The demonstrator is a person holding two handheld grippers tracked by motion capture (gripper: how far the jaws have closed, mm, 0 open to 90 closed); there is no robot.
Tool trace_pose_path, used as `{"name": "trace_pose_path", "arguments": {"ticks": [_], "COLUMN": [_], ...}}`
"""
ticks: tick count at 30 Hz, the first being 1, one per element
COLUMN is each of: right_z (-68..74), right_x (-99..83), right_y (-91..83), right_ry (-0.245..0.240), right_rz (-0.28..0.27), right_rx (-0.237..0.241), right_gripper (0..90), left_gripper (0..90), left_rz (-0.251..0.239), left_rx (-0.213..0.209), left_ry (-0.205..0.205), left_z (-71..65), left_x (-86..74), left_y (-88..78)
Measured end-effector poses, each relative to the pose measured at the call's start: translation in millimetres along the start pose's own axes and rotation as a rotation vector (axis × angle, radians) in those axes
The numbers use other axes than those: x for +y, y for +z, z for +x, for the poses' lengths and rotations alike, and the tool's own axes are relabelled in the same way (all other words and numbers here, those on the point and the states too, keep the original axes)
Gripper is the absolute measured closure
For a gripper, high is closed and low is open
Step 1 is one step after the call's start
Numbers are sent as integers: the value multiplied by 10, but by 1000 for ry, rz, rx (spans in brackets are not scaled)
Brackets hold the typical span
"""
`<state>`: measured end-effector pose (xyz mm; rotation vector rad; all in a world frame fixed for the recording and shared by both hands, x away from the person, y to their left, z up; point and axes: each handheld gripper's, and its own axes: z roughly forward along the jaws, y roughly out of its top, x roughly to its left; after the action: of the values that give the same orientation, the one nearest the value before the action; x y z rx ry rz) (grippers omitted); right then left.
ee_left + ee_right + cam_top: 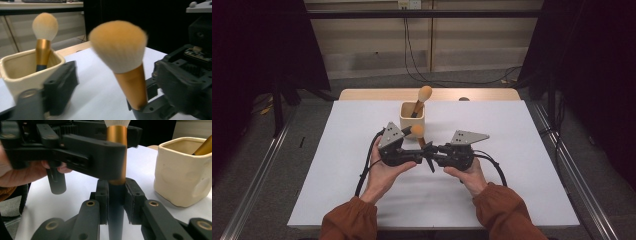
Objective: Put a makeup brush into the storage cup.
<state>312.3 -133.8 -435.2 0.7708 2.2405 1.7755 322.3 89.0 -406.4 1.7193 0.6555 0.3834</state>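
Gold-ferruled brush (418, 136) stands near upright between your two grippers, just in front of the cream cup (412, 119) at mid-worktop (522, 190). Its long axis runs bottom to top: dark handle low, gold metal collar above, soft peach-and-white bristle dome on top.

Your right gripper (116, 202) has its jaws closed narrow on the dark lower handle; the right gripper view shows the pads pressing both sides just under the collar. Your left gripper (422, 152) comes in from the opposite side with its jaws wide. One jaw lies across the front of the collar in the right gripper view; whether it touches the metal cannot be told. In the left gripper view the brush (125, 62) sits at the right-hand jaw, off centre.

Cup is glazed ceramic, squarish with rounded, dimpled walls, and already holds a second brush (423, 97) leaning against its rim. Worktop is a matte white sheet.

Judgement: the right hand carries the brush, and the cup lies just beyond it.
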Motion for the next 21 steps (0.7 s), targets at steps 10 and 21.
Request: {"name": "trace_pose_path", "arguments": {"ticks": [10,21], "right_z": [-10,-13], "right_x": [5,5], "right_y": [-22,-27], "right_ry": [12,13], "right_rz": [-29,-34], "right_rx": [-33,-42], "right_gripper": [754,754], "left_gripper": [499,670], "left_rz": [-10,-2], "left_rx": [-54,-132], "left_ry": [-56,-112], "left_z": [18,36], "left_x": [-13,-18], "left_y": [0,36]}}
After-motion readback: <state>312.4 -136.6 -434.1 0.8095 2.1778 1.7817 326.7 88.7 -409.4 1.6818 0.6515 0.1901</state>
